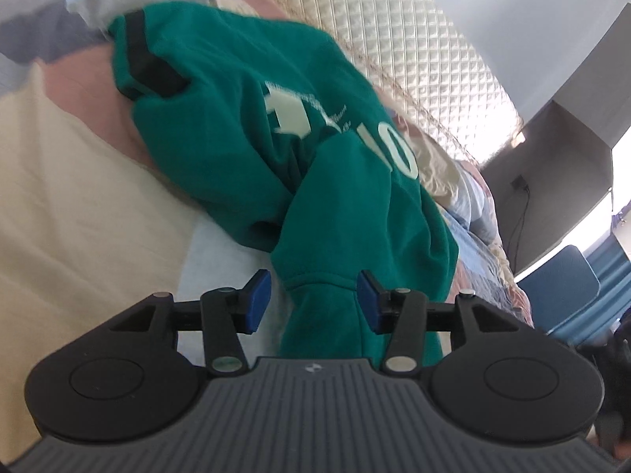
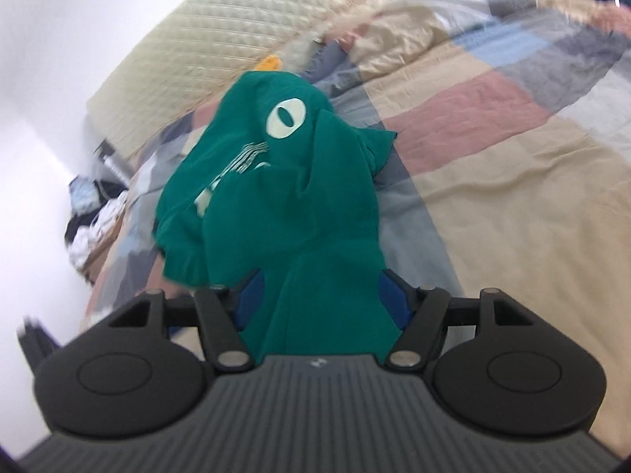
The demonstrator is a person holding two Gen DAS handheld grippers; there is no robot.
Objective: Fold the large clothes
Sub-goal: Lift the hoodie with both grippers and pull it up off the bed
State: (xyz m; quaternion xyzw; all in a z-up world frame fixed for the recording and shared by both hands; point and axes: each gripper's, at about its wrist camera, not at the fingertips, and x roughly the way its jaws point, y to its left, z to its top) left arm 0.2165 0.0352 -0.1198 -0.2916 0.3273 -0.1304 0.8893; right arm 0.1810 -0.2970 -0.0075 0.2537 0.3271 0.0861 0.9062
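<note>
A teal green sweatshirt (image 1: pixel 221 126) with pale printed letters and a black stripe lies crumpled on the bed. In the left wrist view a bunched fold of it runs down between the blue pads of my left gripper (image 1: pixel 311 299). The jaws stand apart, and a gap shows beside the left pad (image 1: pixel 256 299). In the right wrist view the same sweatshirt (image 2: pixel 276 197) is heaped in front, and its near end drapes between the spread pads of my right gripper (image 2: pixel 319 299). The cloth partly hides both pads, which do not pinch it.
The bed is covered by a patchwork quilt (image 2: pixel 493 126) of beige, pink, blue and grey squares. A cream quilted headboard (image 1: pixel 414 51) runs behind it. A blue chair (image 1: pixel 560 287) stands beside the bed, and a pile of clothes (image 2: pixel 90 220) lies off its far side.
</note>
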